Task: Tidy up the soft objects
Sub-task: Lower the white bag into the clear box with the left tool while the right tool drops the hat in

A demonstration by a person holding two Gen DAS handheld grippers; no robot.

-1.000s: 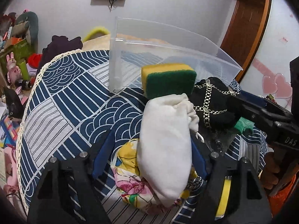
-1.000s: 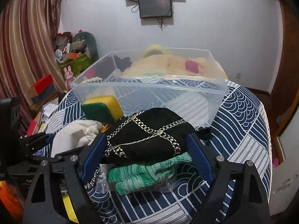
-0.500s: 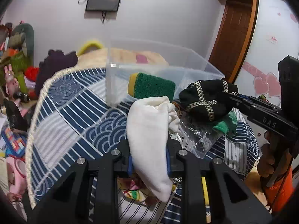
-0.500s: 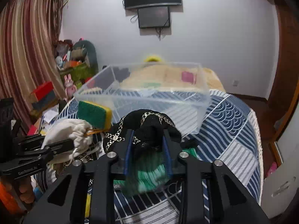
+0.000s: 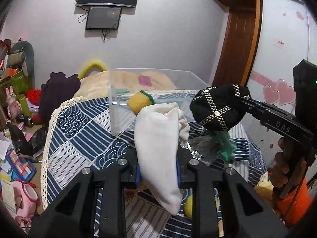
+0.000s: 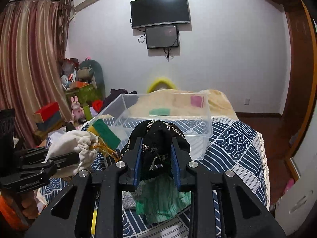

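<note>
My left gripper [image 5: 157, 175] is shut on a white drawstring pouch [image 5: 158, 144] and holds it lifted above the bed; it also shows in the right wrist view [image 6: 73, 144]. My right gripper [image 6: 156, 162] is shut on a black cap with gold chain trim [image 6: 158, 136], also seen in the left wrist view [image 5: 218, 107]. A green knitted cloth [image 6: 164, 200] hangs under the cap. A yellow-green sponge [image 5: 140, 102] sits ahead by the clear plastic bin [image 5: 118, 91], whose rim shows in the right wrist view [image 6: 206, 119].
The bed has a blue wave-pattern cover [image 5: 79, 130] with a lace edge. A cream blanket [image 6: 220, 103] lies behind the bin. Toys and boxes [image 5: 17, 99] clutter the floor at left. A wooden door frame [image 5: 237, 45] stands at right.
Both grippers have closed on their objects and lifted them: the left with the white pouch, the right with the black cap, the green cloth dangling beneath it.
</note>
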